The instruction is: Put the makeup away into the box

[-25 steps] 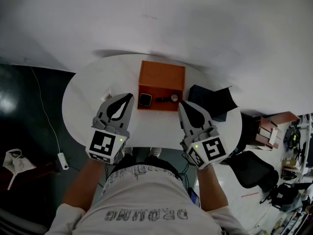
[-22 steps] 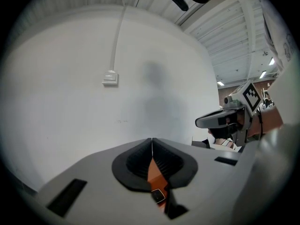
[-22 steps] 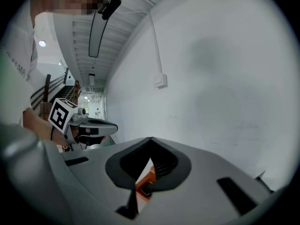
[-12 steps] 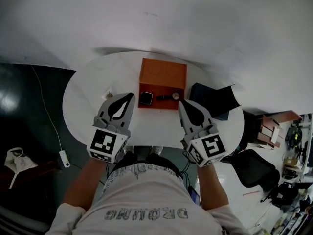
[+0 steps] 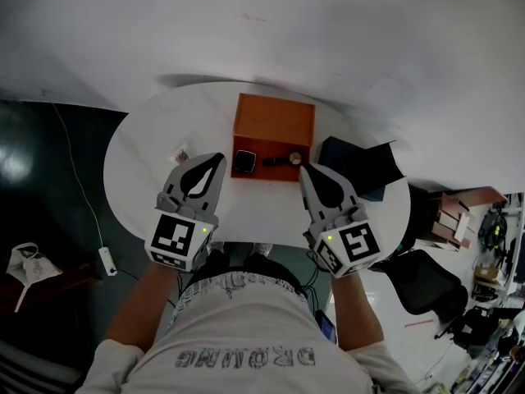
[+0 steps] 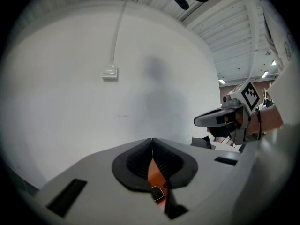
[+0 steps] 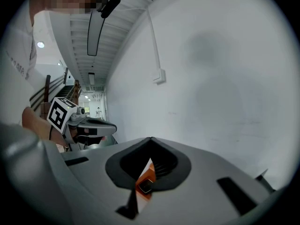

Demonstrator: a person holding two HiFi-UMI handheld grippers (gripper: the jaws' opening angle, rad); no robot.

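Seemingly unfinished: left gripper (image 5: 218,161) and right gripper (image 5: 304,171) hung over the worktop (image 5: 143,142), jaws together, empty. A compact (image 5: 244,162) and slim wand (image 5: 283,160) lay at the near edge of the orange box (image 5: 275,121), and a small item (image 5: 180,154) lay outside.

My left gripper (image 6: 152,143) has its jaws together, nothing between them. Through the gap beneath the pads I glimpse the orange box (image 6: 156,175) and a small dark square case (image 6: 156,191) (too small to name). My right gripper (image 6: 208,120) hovers at the right.
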